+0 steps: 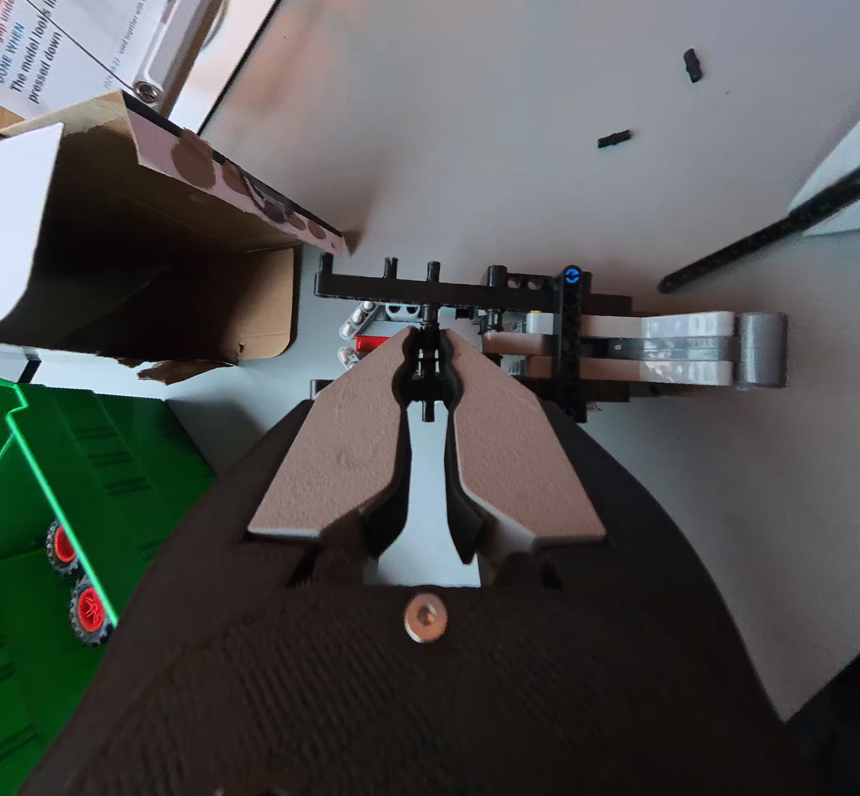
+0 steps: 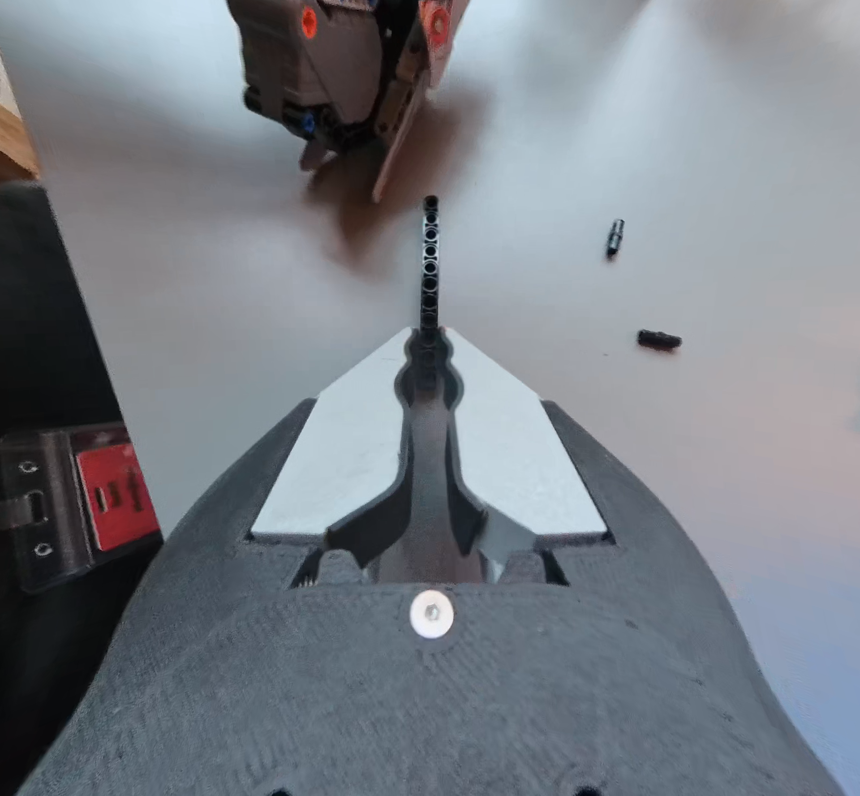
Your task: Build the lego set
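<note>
Now, at the table:
Left tongs [image 1: 427,345]: clamped on a black pin [image 1: 428,371] at the model [image 1: 512,331].
Right tongs [image 2: 429,336]: clamped on a black beam [image 2: 430,261], long axis toward 12 o'clock.
Model from right tongs: 11 o'clock, near; beam tip just short.
Loose pins: two [image 2: 615,237], [image 2: 659,339], at 2–3 o'clock.

**Print on a sheet, a blue piece and a red label**

A printed sheet [image 1: 60,15] lies at the far left corner of the bench, carrying lines of black type with some blue and red words; much of it is cut off or blurred. A blue round piece [image 1: 572,275] on top of a black beam [image 1: 570,345] in the model bears a small dark curved mark. A red label [image 2: 116,494] on a black case [image 2: 42,508] at the bench's left edge shows black symbols.
</note>
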`<state>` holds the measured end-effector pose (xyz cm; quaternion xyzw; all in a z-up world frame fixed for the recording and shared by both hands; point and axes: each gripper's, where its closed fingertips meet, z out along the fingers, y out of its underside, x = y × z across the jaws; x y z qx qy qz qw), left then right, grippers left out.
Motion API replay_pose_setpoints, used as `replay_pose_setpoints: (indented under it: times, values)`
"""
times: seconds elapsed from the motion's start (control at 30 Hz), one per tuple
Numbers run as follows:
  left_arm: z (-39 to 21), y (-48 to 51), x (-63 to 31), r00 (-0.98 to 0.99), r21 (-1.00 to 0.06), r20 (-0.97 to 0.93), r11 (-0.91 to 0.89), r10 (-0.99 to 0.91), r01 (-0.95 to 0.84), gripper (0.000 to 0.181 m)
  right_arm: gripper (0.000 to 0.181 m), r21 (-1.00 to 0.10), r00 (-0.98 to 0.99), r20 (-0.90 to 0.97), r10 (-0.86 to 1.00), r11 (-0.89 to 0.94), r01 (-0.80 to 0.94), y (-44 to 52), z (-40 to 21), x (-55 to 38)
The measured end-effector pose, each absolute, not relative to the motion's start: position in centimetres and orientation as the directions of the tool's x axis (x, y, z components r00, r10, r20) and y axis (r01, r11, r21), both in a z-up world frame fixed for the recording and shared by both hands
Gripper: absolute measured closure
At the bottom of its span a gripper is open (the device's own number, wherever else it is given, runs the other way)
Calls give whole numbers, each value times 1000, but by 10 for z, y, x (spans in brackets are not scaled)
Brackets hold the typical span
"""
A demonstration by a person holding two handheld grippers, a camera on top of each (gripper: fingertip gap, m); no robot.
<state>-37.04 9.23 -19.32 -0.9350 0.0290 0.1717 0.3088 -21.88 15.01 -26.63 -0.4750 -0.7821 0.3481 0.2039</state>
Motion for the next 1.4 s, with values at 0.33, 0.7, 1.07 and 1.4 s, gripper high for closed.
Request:
replay_pose_setpoints:
  times: [0.33,0.7,1.07,1.4]
  values:
    - [-198,91,-367,941,-580,-323,-808,105,-109,175,178,-744,-378,-87,922,193,640,138,-189,-217]
    - [-204,94,-363,951,-591,-271,-806,147,-44,175,178,-333,-456,12,890,434,837,106,-162,-241]
    - [-205,91,-367,957,-609,-225,-793,184,10,175,177,-227,-417,48,908,416,881,107,-176,-256]
    - [-208,89,-367,961,-619,-188,-784,201,43,175,178,-297,-419,90,904,426,855,102,-176,-265]
